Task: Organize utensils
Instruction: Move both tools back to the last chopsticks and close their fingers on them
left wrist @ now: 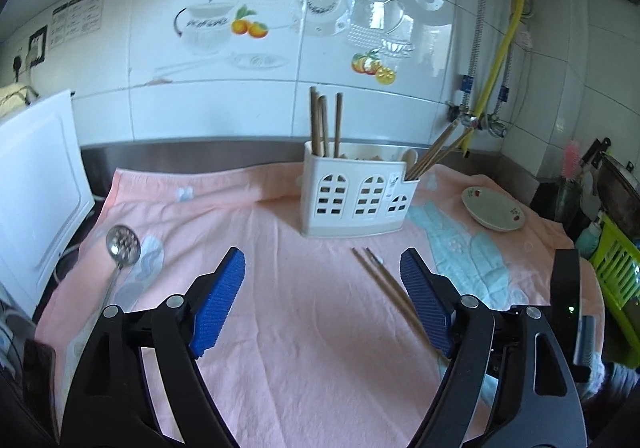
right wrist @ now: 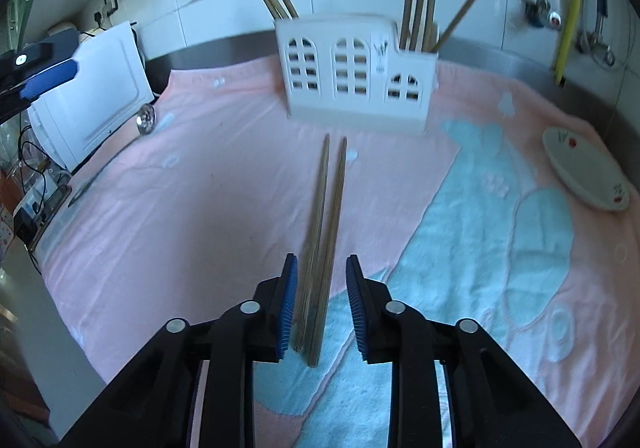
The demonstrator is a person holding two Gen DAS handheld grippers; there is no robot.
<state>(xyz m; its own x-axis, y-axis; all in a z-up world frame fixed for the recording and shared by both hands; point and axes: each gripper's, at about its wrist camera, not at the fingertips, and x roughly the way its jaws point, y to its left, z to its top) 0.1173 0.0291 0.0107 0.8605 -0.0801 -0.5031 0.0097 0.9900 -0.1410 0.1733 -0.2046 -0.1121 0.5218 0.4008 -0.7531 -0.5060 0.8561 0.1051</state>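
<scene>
A white utensil holder (left wrist: 352,196) (right wrist: 352,76) stands on the pink towel (left wrist: 280,308) near the wall, with several wooden chopsticks upright in its end compartments. Two loose chopsticks (left wrist: 384,280) (right wrist: 328,208) lie side by side on the towel in front of it. My right gripper (right wrist: 322,258) straddles their near ends; the jaws stand narrowly apart and a gap shows beside the right pad. My left gripper (left wrist: 322,254) hovers wide open over bare towel with nothing between its fingers. A metal slotted spoon (left wrist: 122,244) (right wrist: 146,120) lies at the left of the towel.
A small flowered plate (left wrist: 492,208) (right wrist: 584,176) sits at the right of the towel. A white board (left wrist: 36,188) (right wrist: 104,96) leans at the left edge. A green basket (left wrist: 616,268) and pans crowd the far right. Pipes run along the tiled wall.
</scene>
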